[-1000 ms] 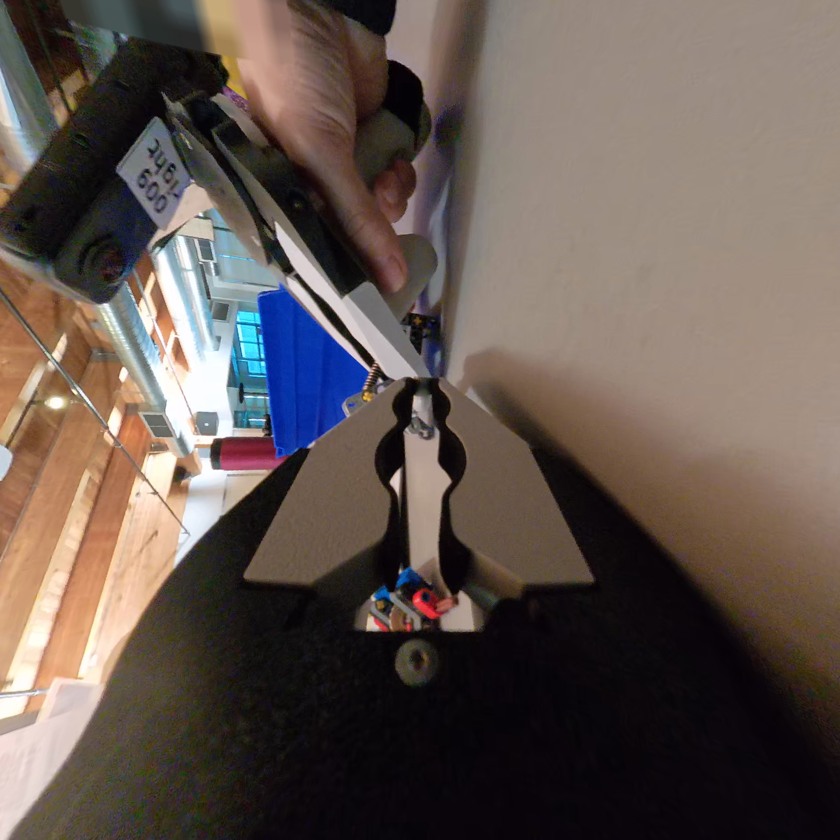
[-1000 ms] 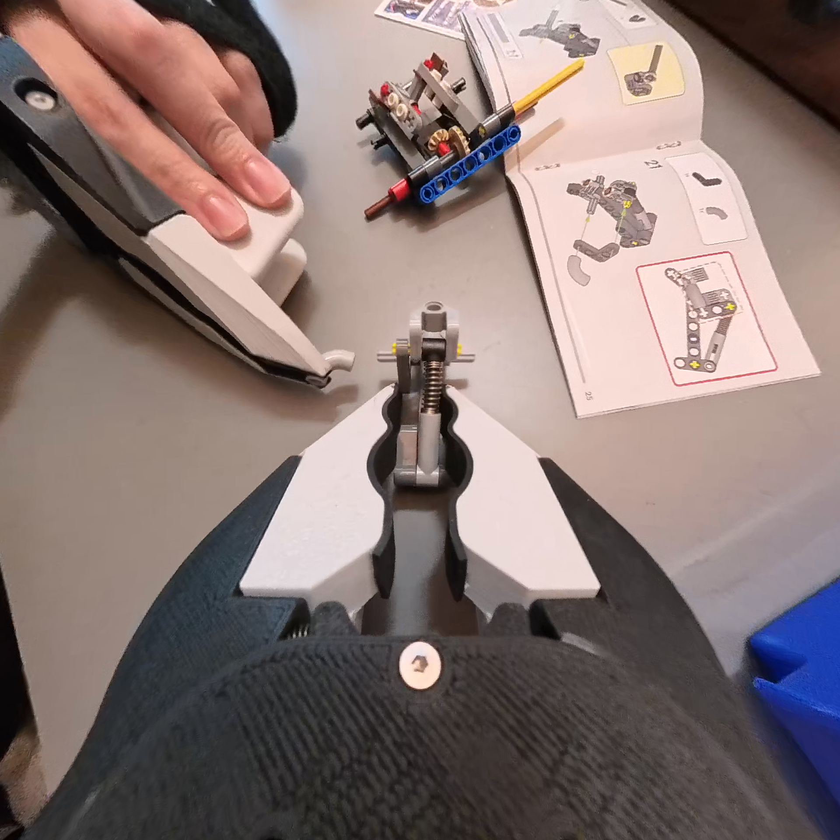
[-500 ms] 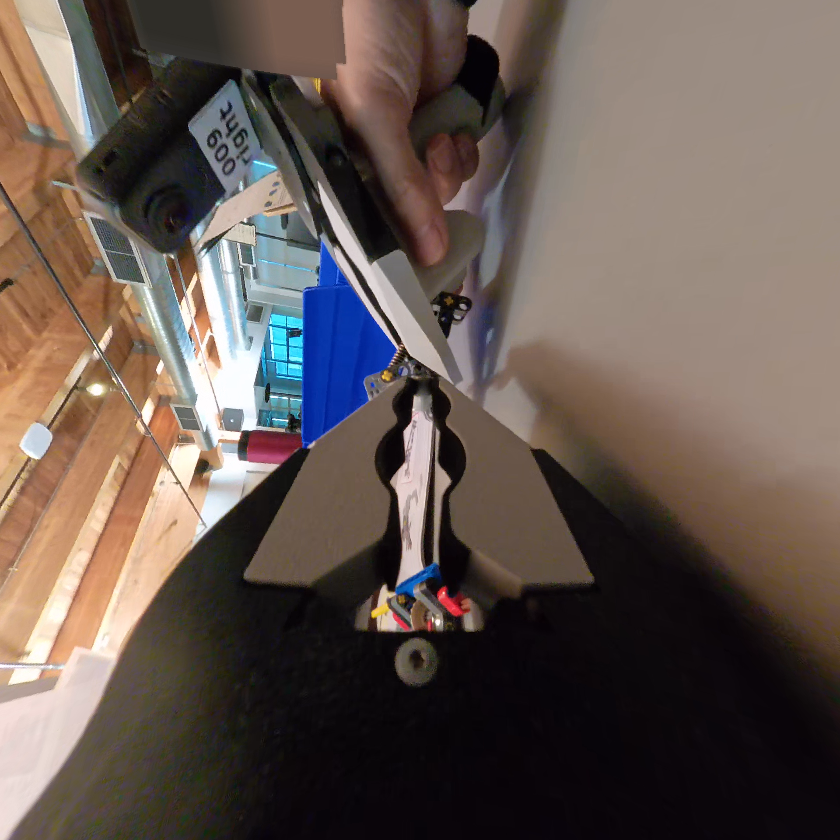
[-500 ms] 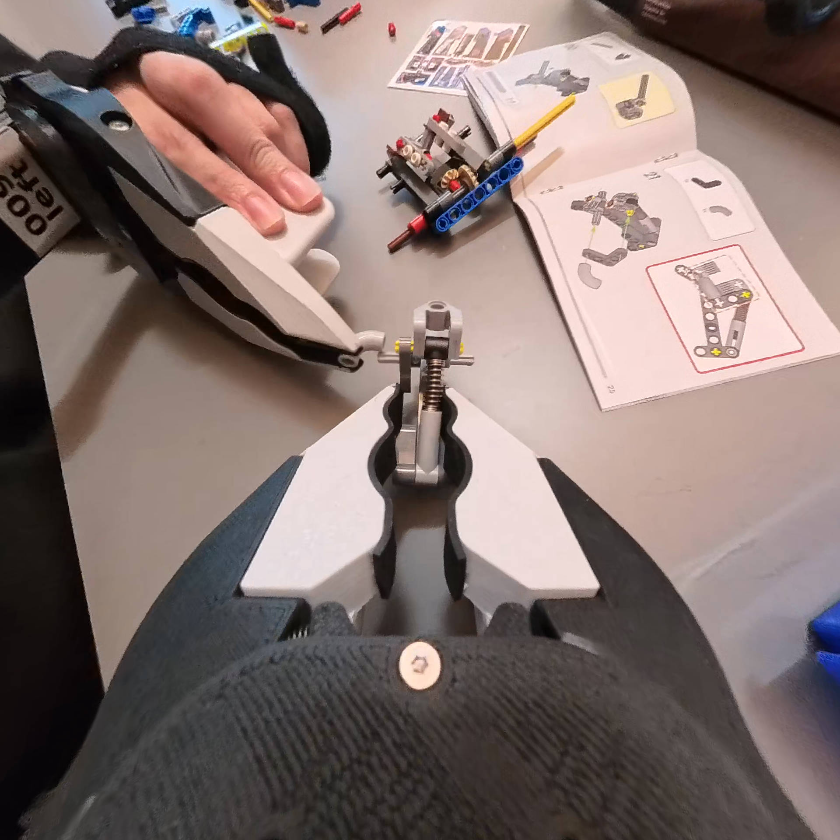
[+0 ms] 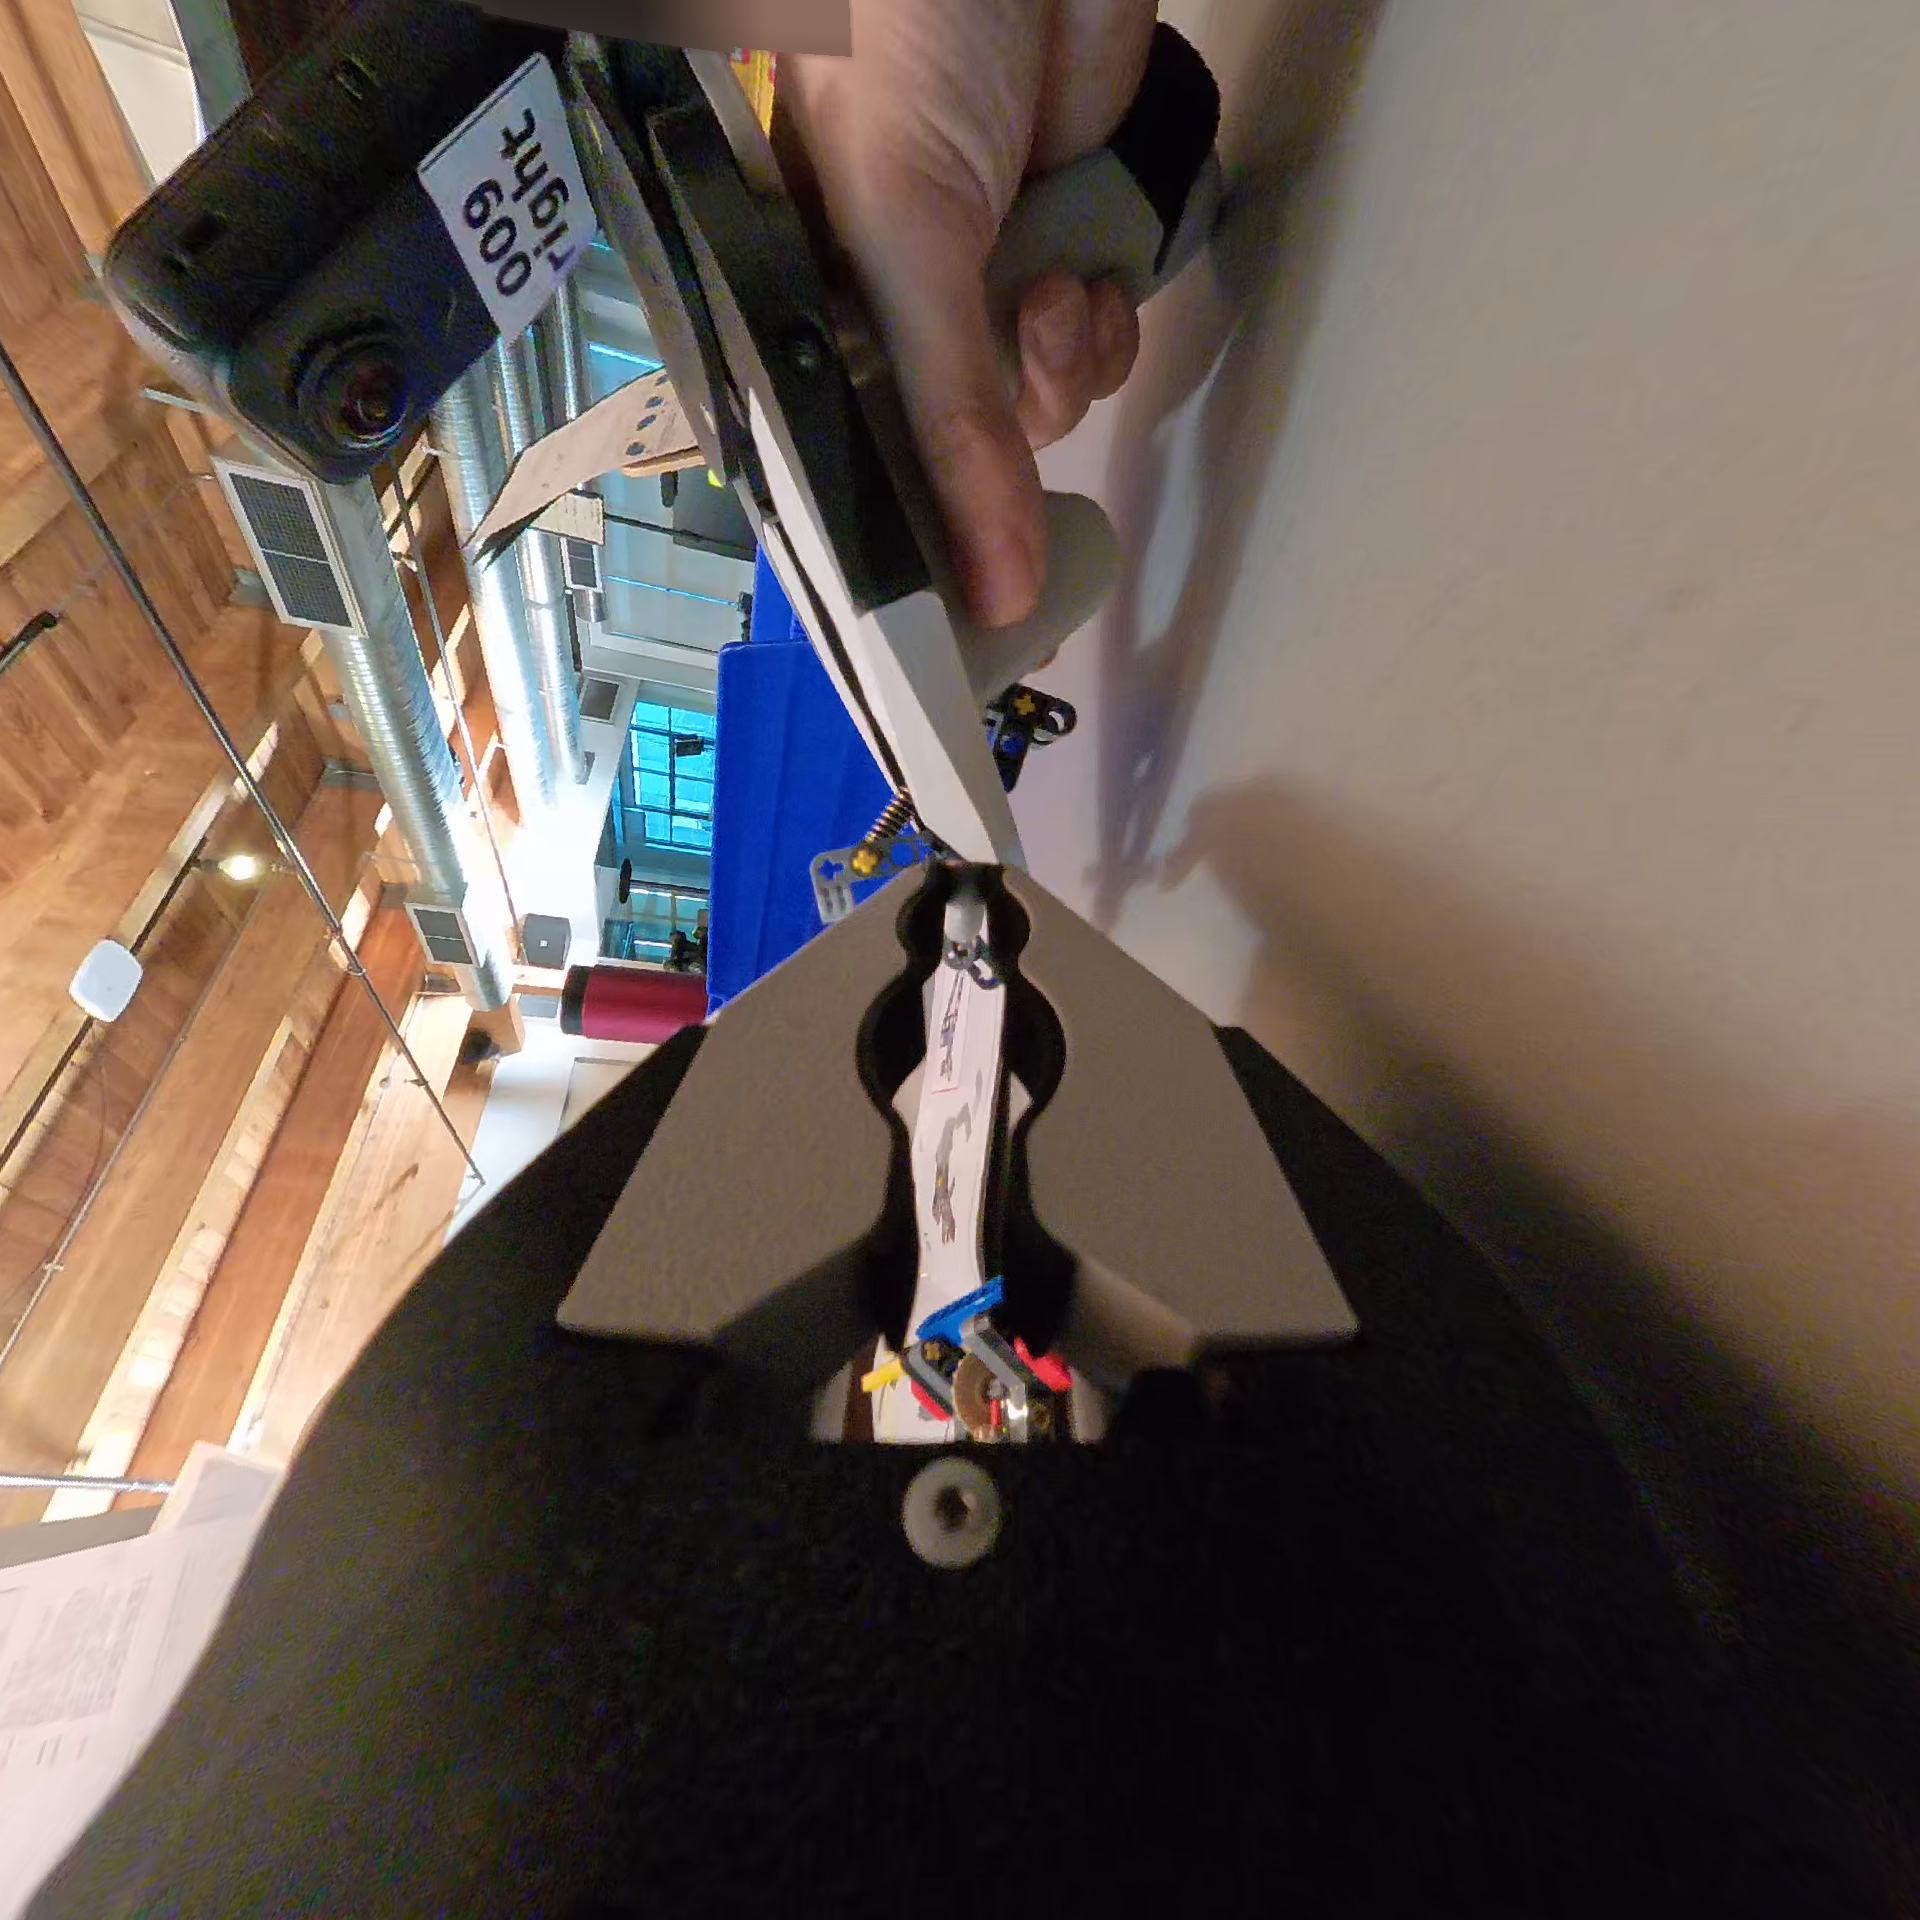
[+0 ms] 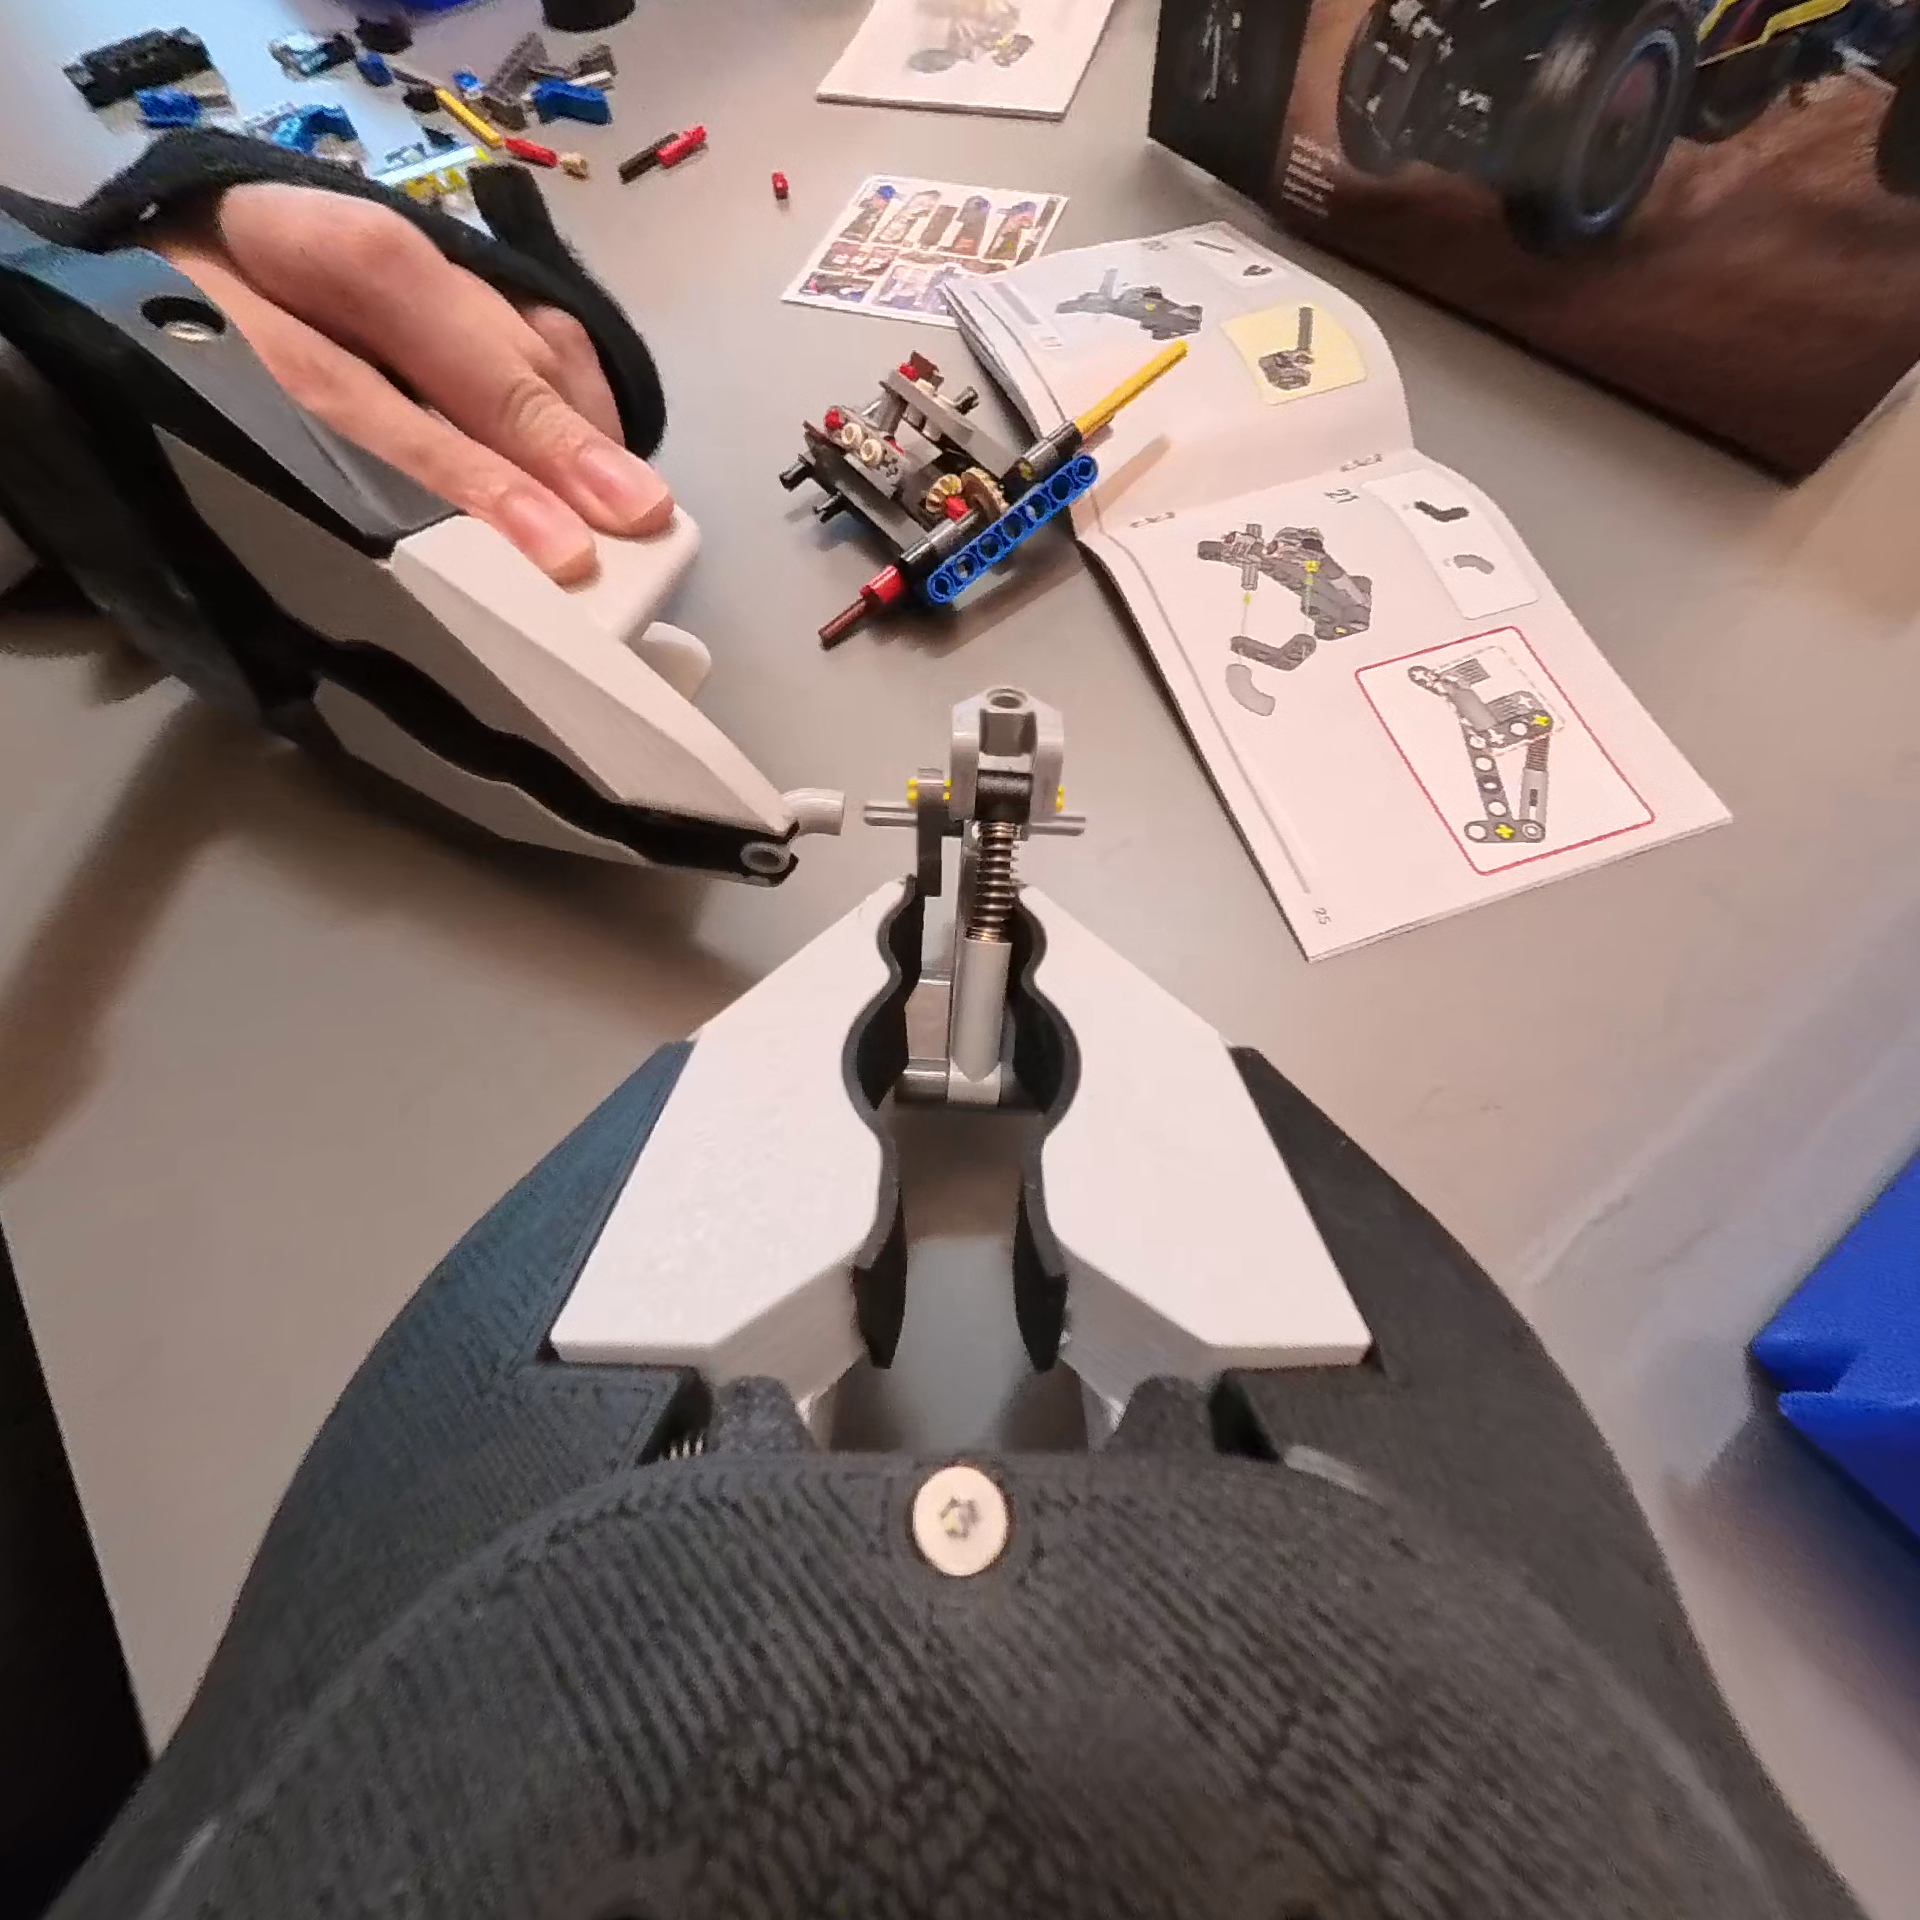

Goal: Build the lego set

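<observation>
Right gripper (image 6: 961,914): its fingers pinch a grey shock-absorber assembly (image 6: 982,821), which stands upright out of the tips above the desk (image 6: 416,1039); a thin grey axle sticks out of both its sides.
Left gripper (image 6: 774,836): comes in from 9 o'clock in the right wrist view, fingers pressed onto a small light-grey connector (image 6: 821,808), whose end lies just beside the axle's left tip; whether they touch cannot be told.
Left hand (image 6: 436,384): lies on top of the left gripper, in a black strap.
Partly built model (image 6: 935,478): on the desk at 12 o'clock beyond the shock absorber, well apart, with a blue beam, a yellow axle and tan gears.
Instruction booklet (image 6: 1351,623): open at 2 o'clock, its left edge beside the model.
Sticker sheet (image 6: 925,249): flat behind the booklet.
Loose pieces (image 6: 468,104): scattered at 11 o'clock, far back.
Set box (image 6: 1558,187): stands at 1 o'clock behind the booklet.
Blue bin (image 6: 1849,1361): corner at 4 o'clock.
Left wrist view: the right gripper (image 5: 935,810) and right hand (image 5: 935,260) block most of what lies ahead.
</observation>
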### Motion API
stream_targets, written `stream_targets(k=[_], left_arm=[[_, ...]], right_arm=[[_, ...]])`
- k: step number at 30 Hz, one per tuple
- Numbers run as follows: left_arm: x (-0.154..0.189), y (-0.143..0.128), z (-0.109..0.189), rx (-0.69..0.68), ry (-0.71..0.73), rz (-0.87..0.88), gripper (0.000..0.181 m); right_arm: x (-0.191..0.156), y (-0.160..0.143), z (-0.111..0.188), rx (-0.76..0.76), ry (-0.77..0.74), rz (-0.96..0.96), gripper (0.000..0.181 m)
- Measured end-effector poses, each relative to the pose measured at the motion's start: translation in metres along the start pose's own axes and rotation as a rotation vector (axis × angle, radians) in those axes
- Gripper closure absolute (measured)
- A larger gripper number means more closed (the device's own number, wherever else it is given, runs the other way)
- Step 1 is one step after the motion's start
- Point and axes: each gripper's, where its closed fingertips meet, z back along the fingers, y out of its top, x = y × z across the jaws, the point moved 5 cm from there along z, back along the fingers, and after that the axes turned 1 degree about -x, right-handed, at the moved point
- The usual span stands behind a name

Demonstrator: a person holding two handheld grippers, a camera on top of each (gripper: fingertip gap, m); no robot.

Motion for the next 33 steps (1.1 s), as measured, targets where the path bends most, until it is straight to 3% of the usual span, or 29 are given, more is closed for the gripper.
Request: stream_targets(k=[16, 20, 33], left_arm=[[-0.004, 0.003, 0.007, 0.050, 0.002, 0.019, 0.177], [0.003, 0.008, 0.011, 0.102, -0.028, -0.123, 0.177], [0.005, 0.026, 0.019, 0.248, -0.081, -0.071, 0.177]], right_arm=[[-0.013, 0.004, 0.001, 0.040, 0.033, 0.151, 0.170], [-0.019, -0.001, 0.002, 0.005, 0.121, 0.140, 0.170], [-0.031, -0.009, 0.010, -0.037, 0.359, 0.061, 0.170]])
